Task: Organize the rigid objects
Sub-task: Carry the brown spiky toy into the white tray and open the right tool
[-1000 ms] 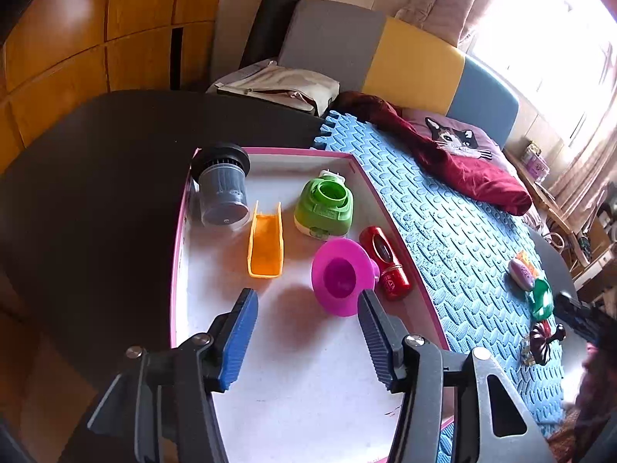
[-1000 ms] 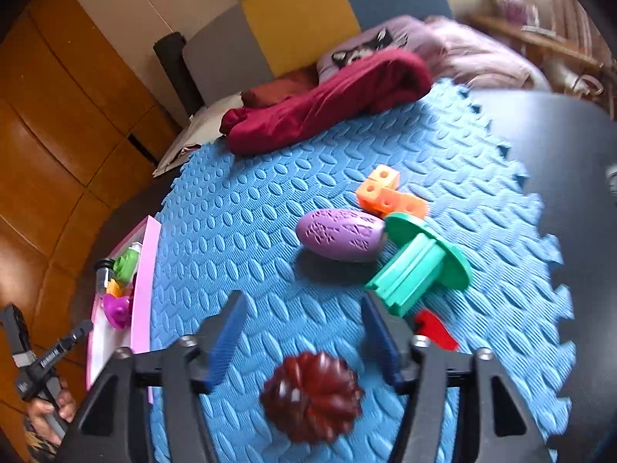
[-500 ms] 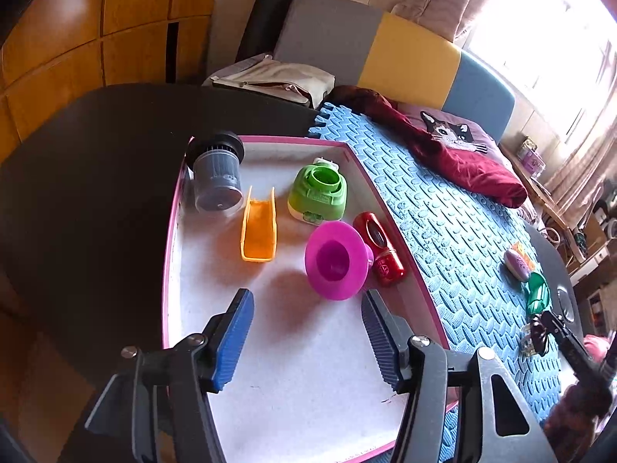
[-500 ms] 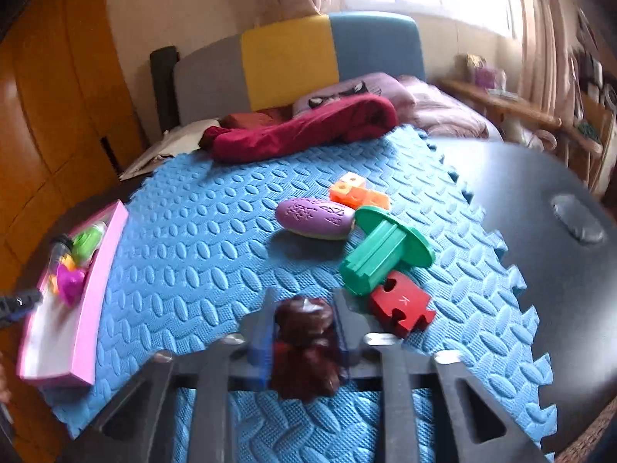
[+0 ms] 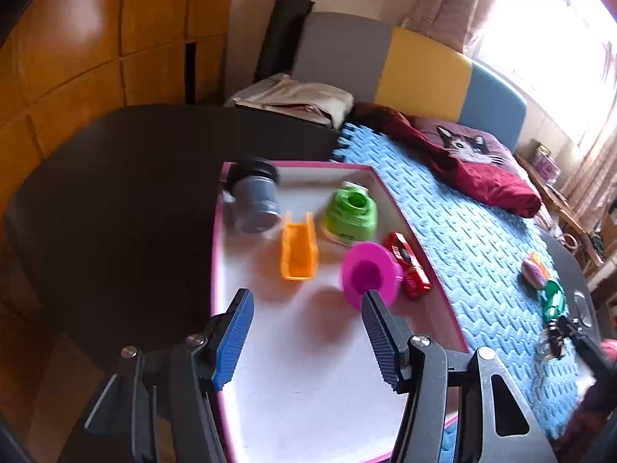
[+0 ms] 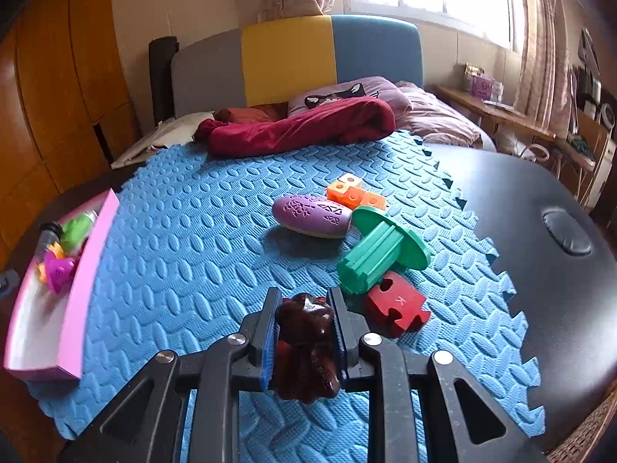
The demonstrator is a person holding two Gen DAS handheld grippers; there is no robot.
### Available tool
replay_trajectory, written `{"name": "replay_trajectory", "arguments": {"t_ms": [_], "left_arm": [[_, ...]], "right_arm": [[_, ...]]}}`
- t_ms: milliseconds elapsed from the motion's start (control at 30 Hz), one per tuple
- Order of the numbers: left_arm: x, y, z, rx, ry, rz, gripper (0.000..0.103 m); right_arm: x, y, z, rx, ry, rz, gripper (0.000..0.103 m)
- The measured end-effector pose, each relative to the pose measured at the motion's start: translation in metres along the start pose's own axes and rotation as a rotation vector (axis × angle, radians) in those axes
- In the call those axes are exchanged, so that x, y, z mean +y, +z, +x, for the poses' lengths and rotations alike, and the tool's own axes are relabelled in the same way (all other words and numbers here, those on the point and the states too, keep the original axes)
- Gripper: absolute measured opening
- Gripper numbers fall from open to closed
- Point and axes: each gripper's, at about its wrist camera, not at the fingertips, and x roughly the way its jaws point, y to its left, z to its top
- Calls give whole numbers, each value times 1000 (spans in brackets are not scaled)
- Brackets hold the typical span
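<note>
My right gripper point(image 6: 304, 301) is shut on a dark brown fluted mould point(image 6: 304, 347), held above the blue foam mat point(image 6: 193, 231). On the mat beyond it lie a red puzzle piece point(image 6: 397, 306), a green flanged peg point(image 6: 381, 252), a purple oval point(image 6: 312, 216) and orange cubes point(image 6: 354, 193). My left gripper point(image 5: 308, 312) is open and empty above the pink-rimmed white tray point(image 5: 308, 366). The tray holds a magenta funnel point(image 5: 370, 276), an orange trough point(image 5: 299, 250), a green cap piece point(image 5: 351, 214), a grey jar point(image 5: 254, 200) and a red piece point(image 5: 408, 266).
The tray also shows at the left of the right wrist view point(image 6: 92, 254). A dark red blanket point(image 6: 300, 127) and a cat pillow point(image 6: 347, 94) lie behind the mat. The black table point(image 6: 540, 212) extends right of the mat, with a round bump point(image 6: 567, 231).
My right gripper closed on the brown mould and lifted it off the mat. My left gripper drifted slightly over the tray and stayed open.
</note>
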Motion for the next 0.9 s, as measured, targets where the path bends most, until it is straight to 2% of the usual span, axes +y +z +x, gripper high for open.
{"name": "replay_trajectory", "arguments": {"t_ms": [100,233,433,567,667,767,900], "left_arm": [[15,1,-5,-13,39,-20,59],[33,0,-7,-20,77,-56,59],[52,-2,-9,-19,108,-96,59],[59,-3,-11,-25,104,-113,59],[62,-4,-11,-26,109,-118,59],[67,-5,-9,-20,110,-130,59],[69,-7,-8,-14,109,-136,59]], "right_arm": [[13,11,-6,-9,77,-5,23],[55,24,-8,13,249,-72,23],[152,26,-11,71,533,-270,23],[215,14,-2,147,660,-398,23],[258,6,17,226,700,-460,23],[289,4,42,252,668,-498,23],[318,1,70,193,543,-573,22]]}}
